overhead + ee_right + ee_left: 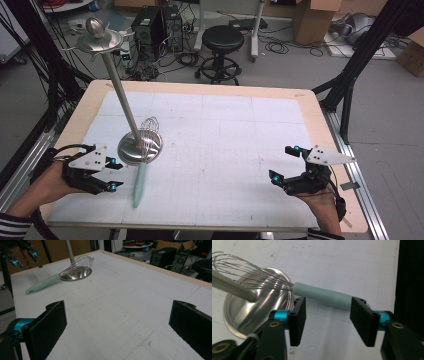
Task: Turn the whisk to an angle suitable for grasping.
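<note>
A whisk with a pale green handle [140, 182] lies at the table's left, its wire head [149, 131] resting on the round steel base [131, 150] of a tall metal stand. My left gripper [116, 175] sits just left of the handle, open. In the left gripper view the handle [322, 296] runs crosswise just beyond the gripper [329, 320], whose pads do not touch it. My right gripper [281, 162] stands open near the front right with nothing between its jaws. From the right gripper [120, 325] the whisk [45, 283] shows far off.
The stand's pole leans up to a steel dish with a knob [100, 40] beyond the table's back-left corner. White gridded matting [240, 130] covers the wooden table. A black stool [222, 42], computer cases and cables stand on the floor behind.
</note>
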`<state>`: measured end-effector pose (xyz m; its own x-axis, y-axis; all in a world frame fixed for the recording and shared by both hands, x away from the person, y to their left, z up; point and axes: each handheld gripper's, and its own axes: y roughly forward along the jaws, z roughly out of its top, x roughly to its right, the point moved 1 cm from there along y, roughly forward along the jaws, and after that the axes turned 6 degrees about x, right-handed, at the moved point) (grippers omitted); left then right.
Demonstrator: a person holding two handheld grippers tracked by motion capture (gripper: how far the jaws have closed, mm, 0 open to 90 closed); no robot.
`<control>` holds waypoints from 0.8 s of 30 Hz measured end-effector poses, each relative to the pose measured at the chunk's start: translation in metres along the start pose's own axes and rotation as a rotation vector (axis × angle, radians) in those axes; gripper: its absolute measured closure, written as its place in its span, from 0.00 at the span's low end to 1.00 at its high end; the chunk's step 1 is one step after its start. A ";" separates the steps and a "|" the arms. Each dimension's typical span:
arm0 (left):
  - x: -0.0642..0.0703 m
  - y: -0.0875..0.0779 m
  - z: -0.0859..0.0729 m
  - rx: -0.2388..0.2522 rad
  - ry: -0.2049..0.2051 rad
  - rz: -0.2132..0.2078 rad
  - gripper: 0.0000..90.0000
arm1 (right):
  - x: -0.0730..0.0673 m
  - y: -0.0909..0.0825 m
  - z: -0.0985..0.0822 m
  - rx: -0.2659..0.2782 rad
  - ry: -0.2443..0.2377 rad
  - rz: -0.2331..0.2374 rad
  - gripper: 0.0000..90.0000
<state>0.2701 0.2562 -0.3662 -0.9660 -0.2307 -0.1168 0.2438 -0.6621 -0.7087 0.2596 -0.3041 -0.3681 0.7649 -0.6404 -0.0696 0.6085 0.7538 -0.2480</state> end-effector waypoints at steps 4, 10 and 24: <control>-0.001 0.005 0.001 -0.027 -0.001 -0.015 0.70 | 0.000 0.000 0.000 -0.001 -0.002 0.008 0.01; 0.001 0.018 -0.001 -0.099 0.011 -0.067 0.87 | -0.001 0.000 0.001 0.001 -0.004 0.012 0.00; 0.002 0.042 -0.006 -0.192 0.005 -0.085 1.00 | -0.002 0.002 0.001 -0.006 0.000 0.024 0.01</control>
<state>0.2782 0.2326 -0.4000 -0.9829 -0.1761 -0.0536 0.1407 -0.5311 -0.8356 0.2590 -0.3009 -0.3678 0.7792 -0.6223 -0.0756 0.5888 0.7679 -0.2521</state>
